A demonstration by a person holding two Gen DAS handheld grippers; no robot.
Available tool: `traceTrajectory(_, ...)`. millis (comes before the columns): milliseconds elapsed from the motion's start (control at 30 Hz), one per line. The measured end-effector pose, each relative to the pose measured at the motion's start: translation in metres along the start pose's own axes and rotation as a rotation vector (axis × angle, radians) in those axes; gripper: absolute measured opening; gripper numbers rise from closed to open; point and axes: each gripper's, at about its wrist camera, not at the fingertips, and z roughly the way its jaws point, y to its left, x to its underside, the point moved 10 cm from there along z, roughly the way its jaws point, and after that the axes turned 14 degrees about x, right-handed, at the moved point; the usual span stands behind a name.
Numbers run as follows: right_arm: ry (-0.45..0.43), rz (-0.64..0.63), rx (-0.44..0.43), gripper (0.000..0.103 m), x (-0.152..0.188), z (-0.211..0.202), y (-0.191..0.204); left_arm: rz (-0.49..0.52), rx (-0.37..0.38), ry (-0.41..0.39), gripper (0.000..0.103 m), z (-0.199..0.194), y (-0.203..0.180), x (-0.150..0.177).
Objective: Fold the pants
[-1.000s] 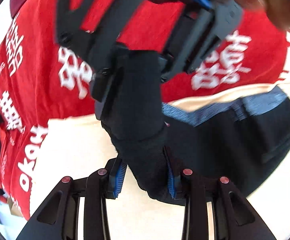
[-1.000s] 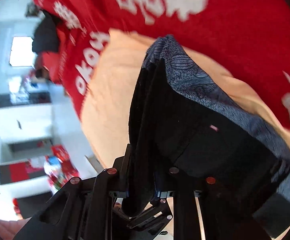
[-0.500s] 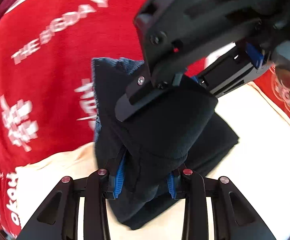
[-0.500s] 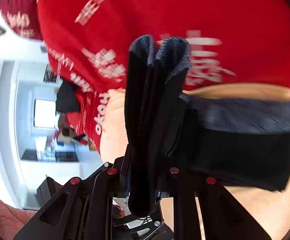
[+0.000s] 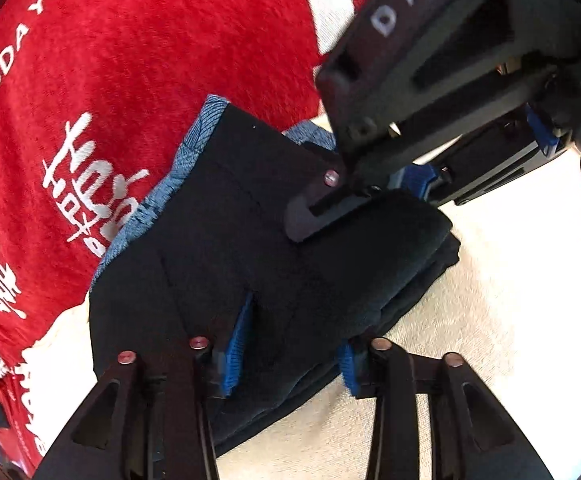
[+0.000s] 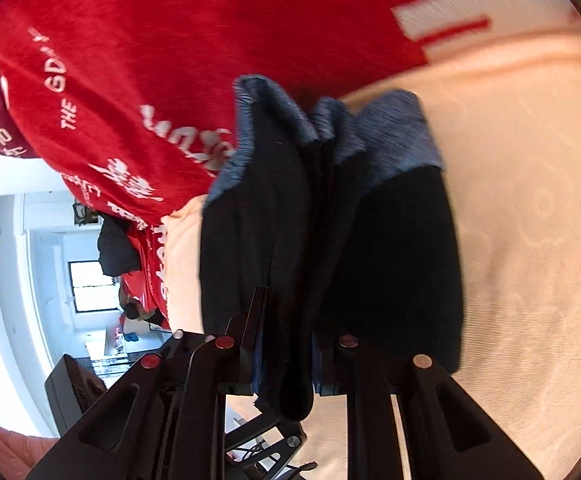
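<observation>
Folding at its last stage: the black fabric pants with a blue-grey patterned waistband (image 5: 250, 232) sit as a thick folded bundle on the cream textured bedcover (image 5: 510, 300), so the fold itself looks judged done and the step in hand is letting go. Left of the bundle lies the red fleece blanket with white lettering (image 5: 110, 80), which the waistband edge overlaps. The left gripper (image 5: 290, 350) straddles the bundle's near edge, its jaws opening, cloth between the blue pads (image 5: 234, 344) but seemingly no longer squeezed. Right of that, at the bundle's far edge, the right gripper (image 6: 286, 356) is clamped on a hanging wad of the same pants, several layers pinched upright between its fingers. Next move, as a guess: the right jaws need to part too, then both tools should back straight off so the layers don't drag open. Pants look soft, dark, multi-layered, waistband bunched and standing up beside the blanket, lower edges roughly aligned.
</observation>
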Motion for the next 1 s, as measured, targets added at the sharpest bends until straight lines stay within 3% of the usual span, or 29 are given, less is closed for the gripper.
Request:
traceTrajectory(100, 0.007, 0.033, -0.023, 0.020, 0.009, 0.000, -0.008, 0.036, -0.015, 0.016, 0.045, -0.006, -0.001, 0.004)
traceTrajectory(167, 0.002, 0.032, -0.018, 0.020, 0.011, -0.001, -0.005, 0.036, 0.007, 0.026, 0.057, -0.013, 0.002, 0.007)
traceTrajectory(200, -0.006, 0.019, -0.004, 0.020, 0.013, -0.004, -0.009, 0.017, 0.031, 0.026, 0.070, -0.020, 0.006, 0.009)
traceTrajectory(233, -0.016, -0.005, 0.025, 0.020, 0.015, -0.008, -0.008, 0.000, 0.052, 0.009, 0.072, -0.031, 0.011, 0.012)
traceTrajectory(367, -0.018, -0.040, 0.184, 0.022, 0.018, -0.012, -0.013, -0.026, 0.067, -0.017, 0.072, -0.062, 0.034, 0.020)
traceTrajectory(400, -0.016, -0.051, 0.248, 0.025, 0.019, -0.013, -0.018, -0.056, 0.079, -0.014, 0.072, -0.066, 0.041, 0.023)
traceTrajectory(533, -0.028, -0.066, 0.352, 0.026, 0.026, -0.025, -0.029, -0.243, 0.100, 0.031, 0.072, -0.067, 0.086, 0.041)
traceTrajectory(633, -0.031, -0.055, 0.398, 0.028, 0.032, -0.031, -0.027, -0.324, 0.057, 0.066, 0.072, -0.066, 0.110, 0.056)
traceTrajectory(900, -0.075, -0.054, 0.468, 0.030, 0.045, -0.036, -0.007, -0.461, 0.074, 0.088, 0.072, -0.058, 0.149, 0.081)
traceTrajectory(1000, -0.086, -0.059, 0.490, 0.041, 0.048, -0.036, 0.001, -0.519, 0.092, 0.102, 0.072, -0.053, 0.160, 0.090)
